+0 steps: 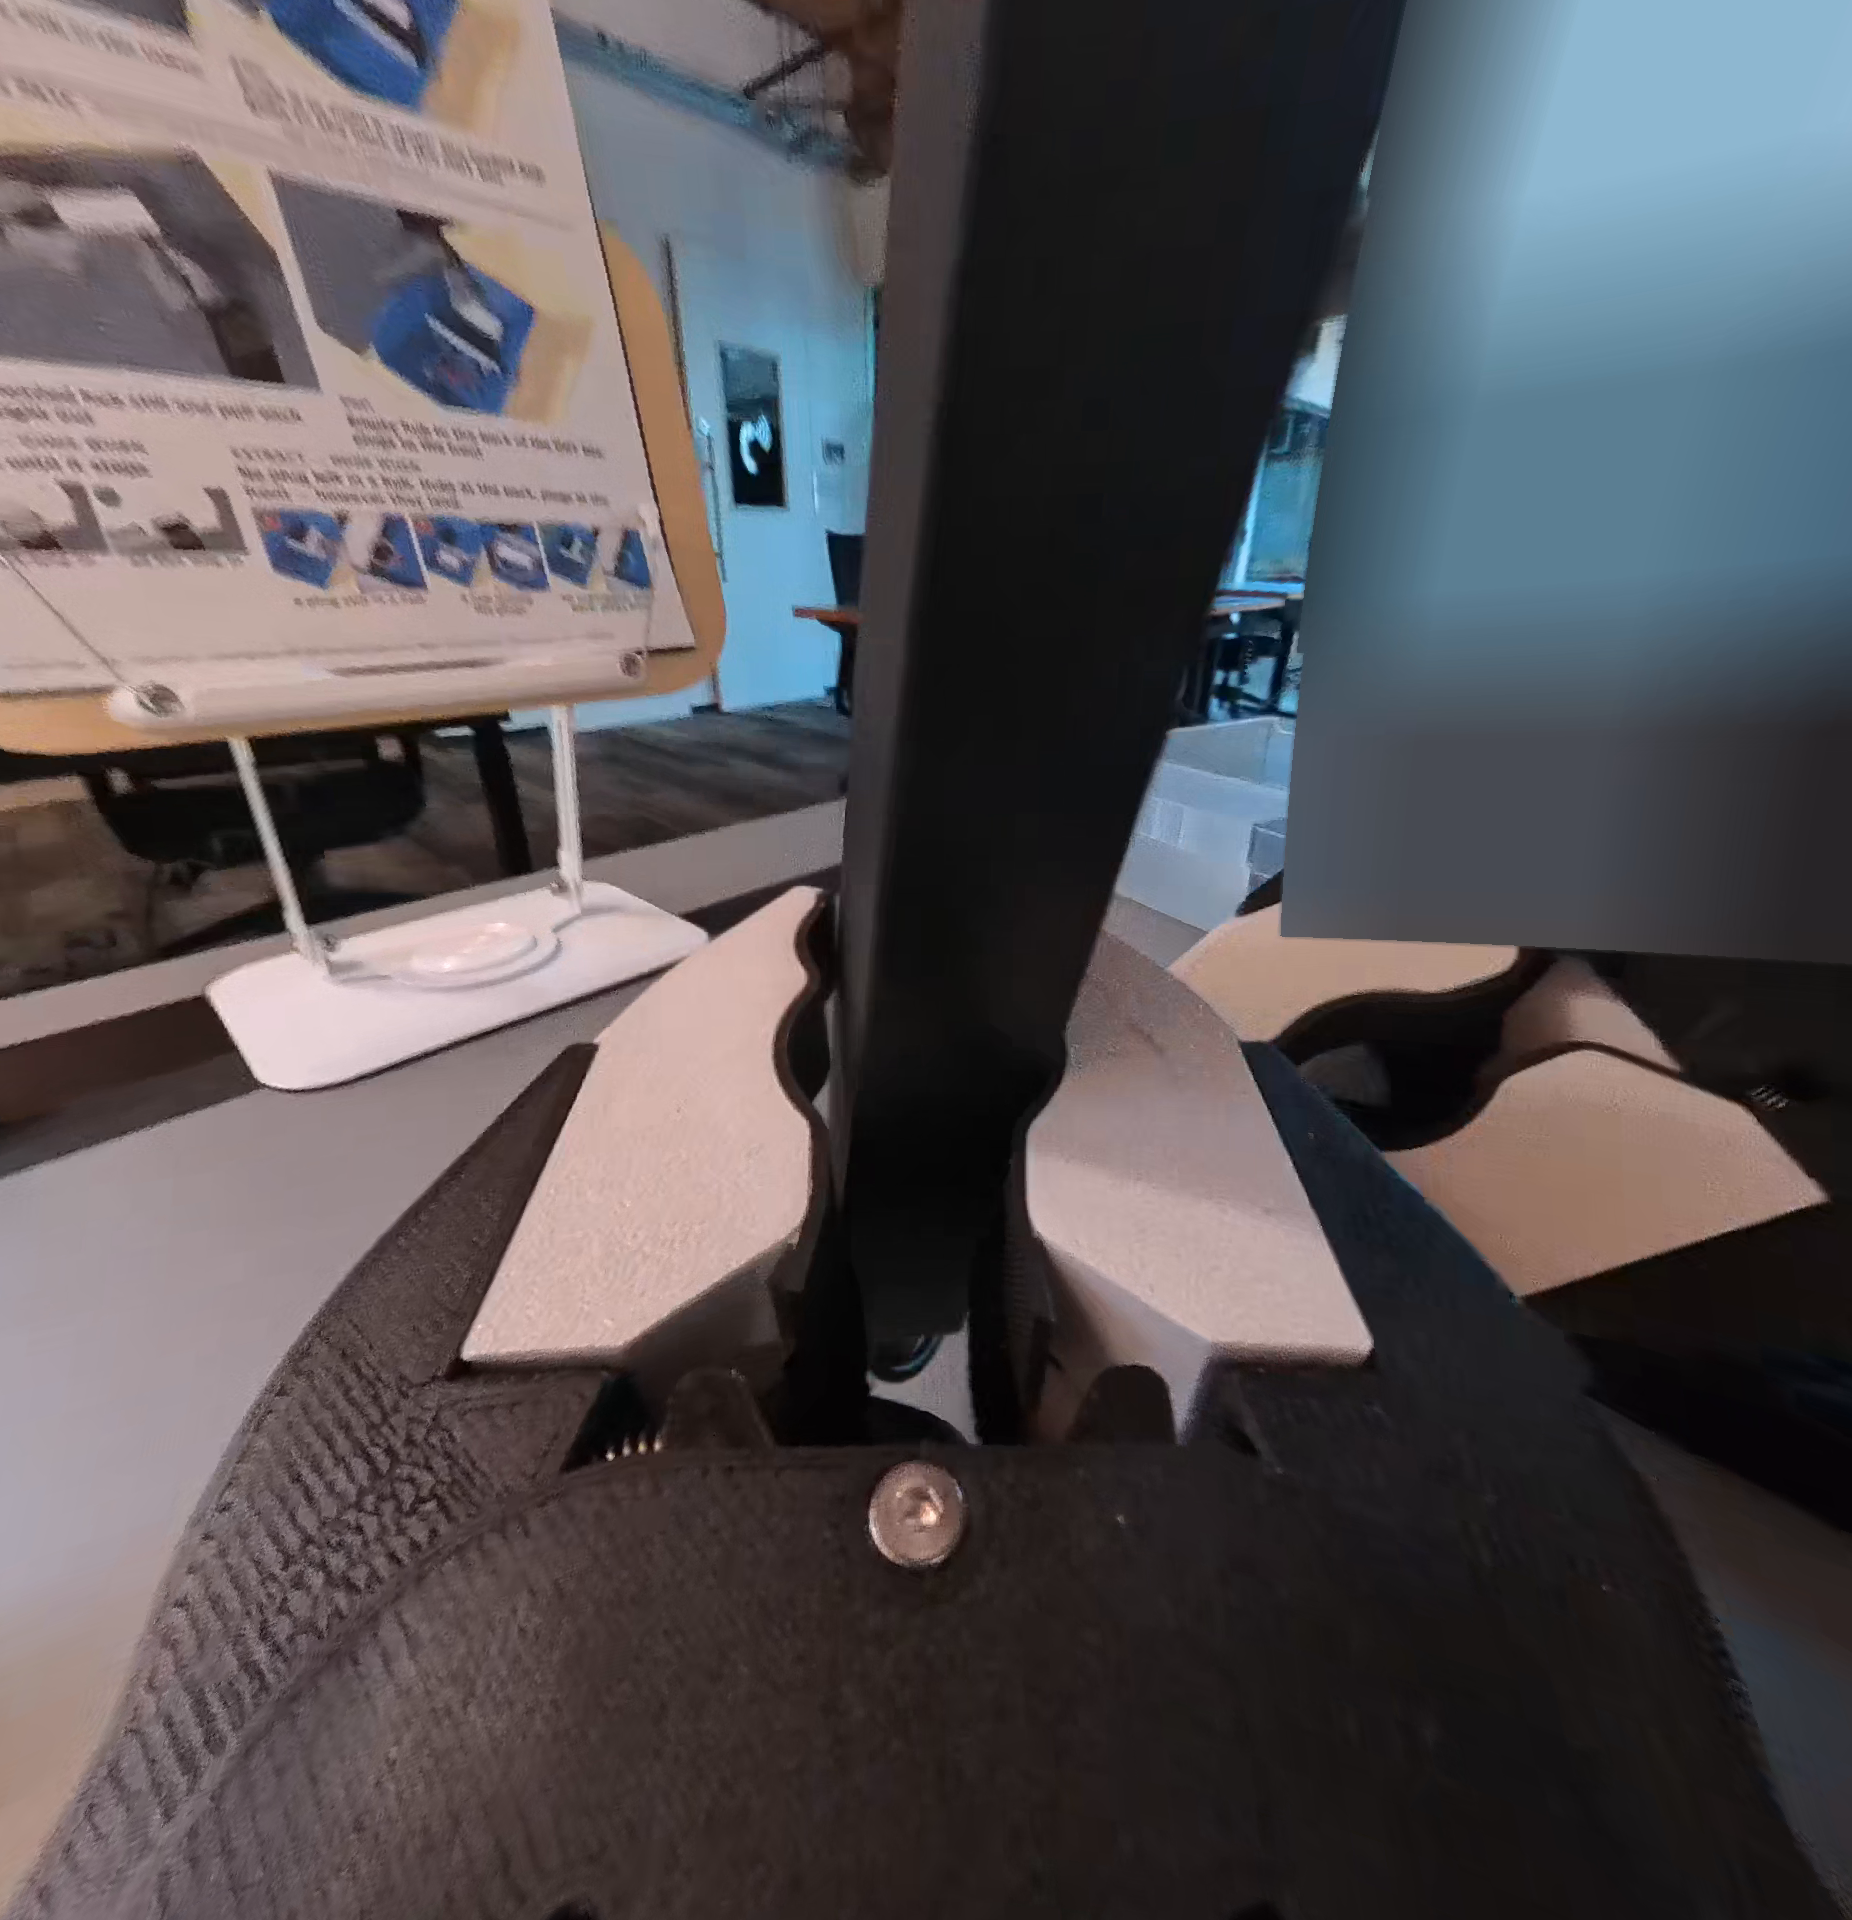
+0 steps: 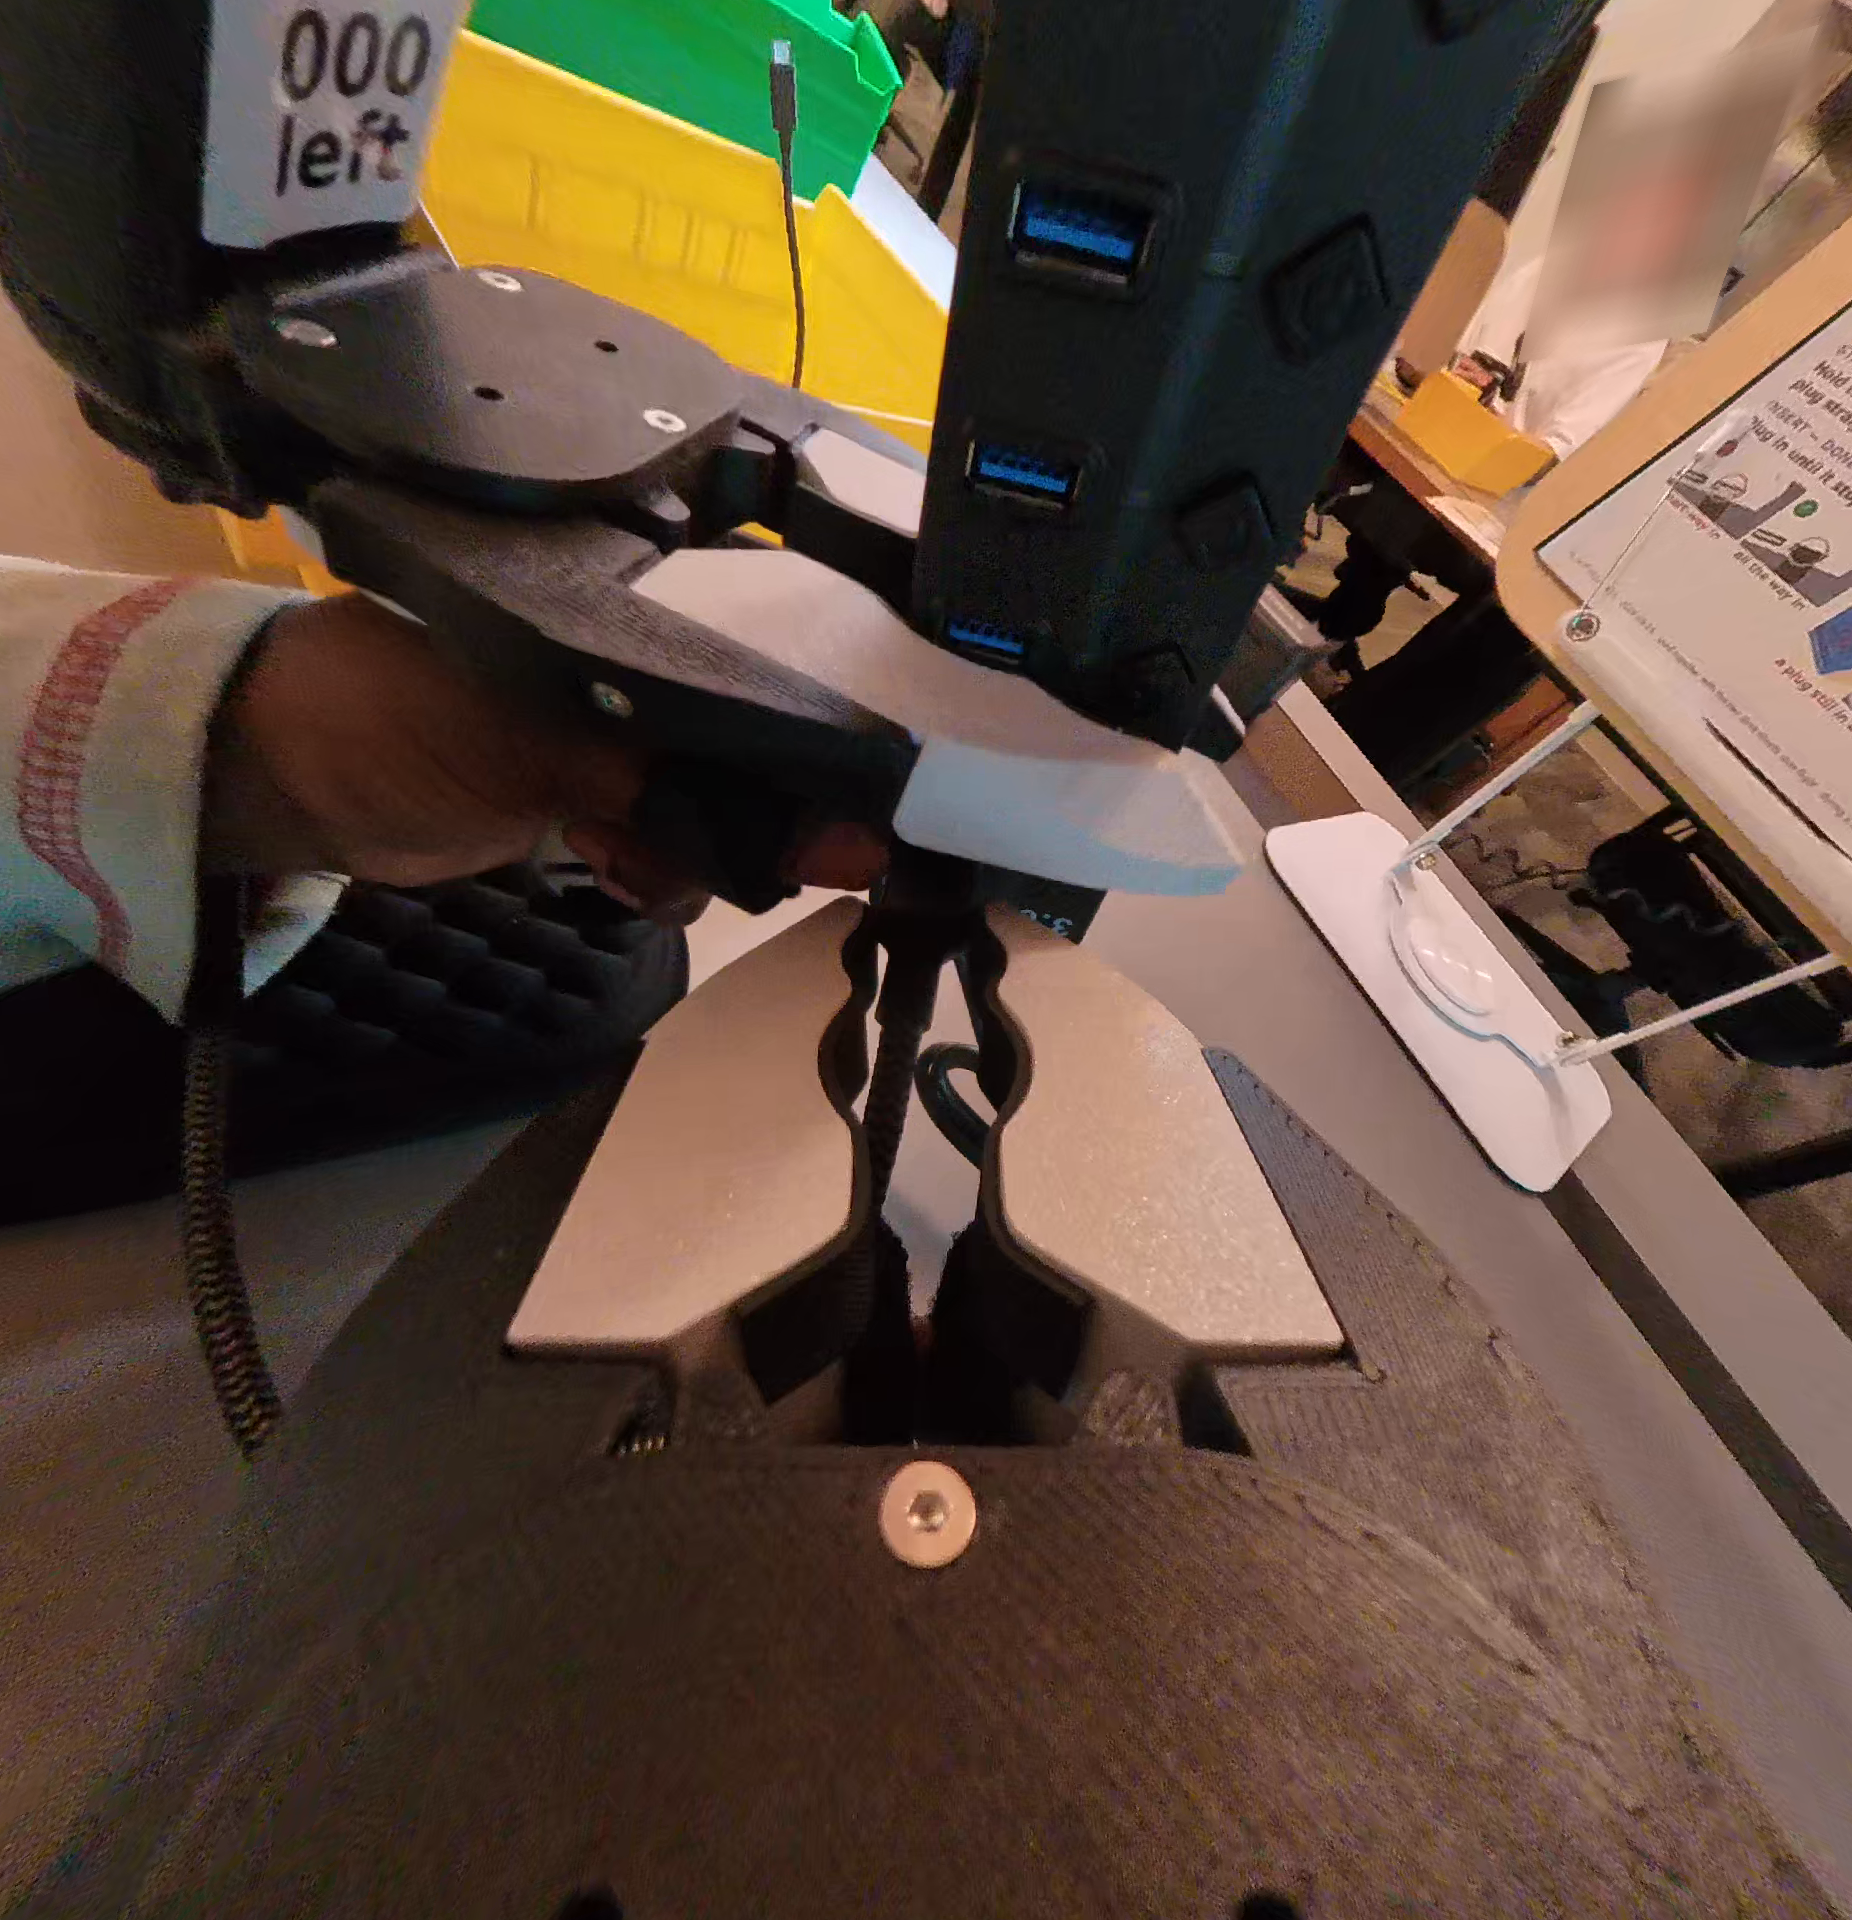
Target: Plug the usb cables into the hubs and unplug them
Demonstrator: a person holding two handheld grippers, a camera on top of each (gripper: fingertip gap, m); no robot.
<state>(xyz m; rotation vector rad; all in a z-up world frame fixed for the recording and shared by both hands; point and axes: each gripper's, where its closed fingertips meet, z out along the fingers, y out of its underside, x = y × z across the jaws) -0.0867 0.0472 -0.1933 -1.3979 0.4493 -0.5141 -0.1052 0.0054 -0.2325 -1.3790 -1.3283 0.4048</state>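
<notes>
We are clamping hub [image 1: 1005, 644] upright between left gripper [image 1: 927, 1132] fingers. Right gripper [image 2: 922, 1081] is pinching braided cable [image 2: 891, 1091] below hub, seemingly. Three blue ports [image 2: 1024, 480] are showing empty; plugging is remaining.

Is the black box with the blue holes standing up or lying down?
Standing up. The left gripper holds the black hub at its bottom end, and its three blue ports stack one above another.

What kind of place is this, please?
Probably an office or lab workspace set up for a hands-on exercise: an instruction sheet on a white stand sits on the grey table, yellow and green bins stand behind, and more desks show farther back.
</notes>
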